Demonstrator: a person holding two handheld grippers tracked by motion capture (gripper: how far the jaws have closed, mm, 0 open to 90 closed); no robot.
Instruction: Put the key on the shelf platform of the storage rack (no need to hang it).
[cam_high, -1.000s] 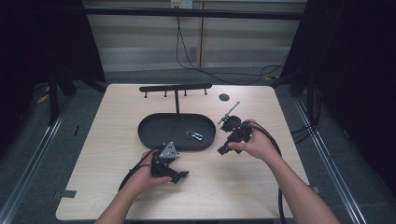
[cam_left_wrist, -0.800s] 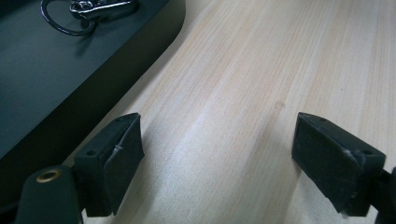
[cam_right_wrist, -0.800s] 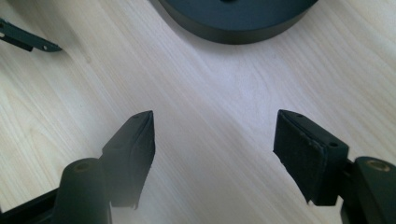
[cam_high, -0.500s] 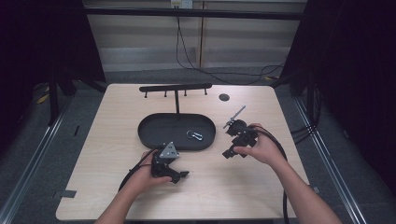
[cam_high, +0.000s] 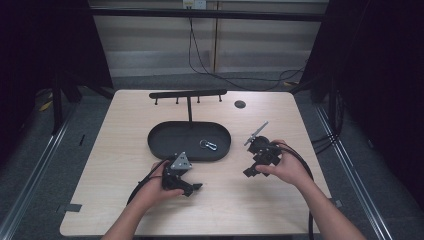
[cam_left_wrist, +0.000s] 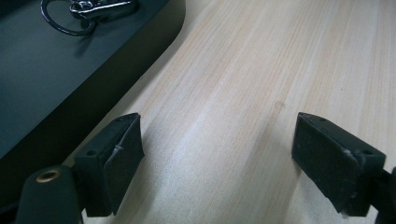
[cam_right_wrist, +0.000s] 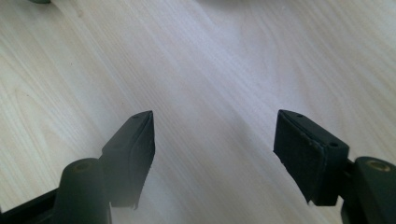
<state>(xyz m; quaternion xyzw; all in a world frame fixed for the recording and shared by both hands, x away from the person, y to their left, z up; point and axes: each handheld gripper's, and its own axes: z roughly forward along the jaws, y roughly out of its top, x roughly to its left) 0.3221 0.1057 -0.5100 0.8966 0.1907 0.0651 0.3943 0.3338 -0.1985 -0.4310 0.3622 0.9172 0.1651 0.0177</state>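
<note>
A black oval tray (cam_high: 165, 142) lies in the middle of the light wooden table (cam_high: 125, 165), with a silver key ring and clasp (cam_high: 208, 145) in its right half. My left gripper (cam_high: 192, 189) rests low on the table just in front of the tray, open, with bare wood between its pads. In the left gripper view the tray's corner (cam_left_wrist: 70, 93) and the key ring and clasp (cam_left_wrist: 88, 11) lie up to the left. My right gripper (cam_high: 251, 171) stands open to the right of the tray, over bare wood (cam_right_wrist: 210, 70).
A black T-shaped rack (cam_high: 188, 94) with small pegs rises behind the tray. A small dark disc (cam_high: 240, 104) lies on the table at the back right. Cables trail from both grippers toward the table's front edge.
My right gripper has drifted toward the table's front and a little lower, still open. The left gripper has kept its place.
</note>
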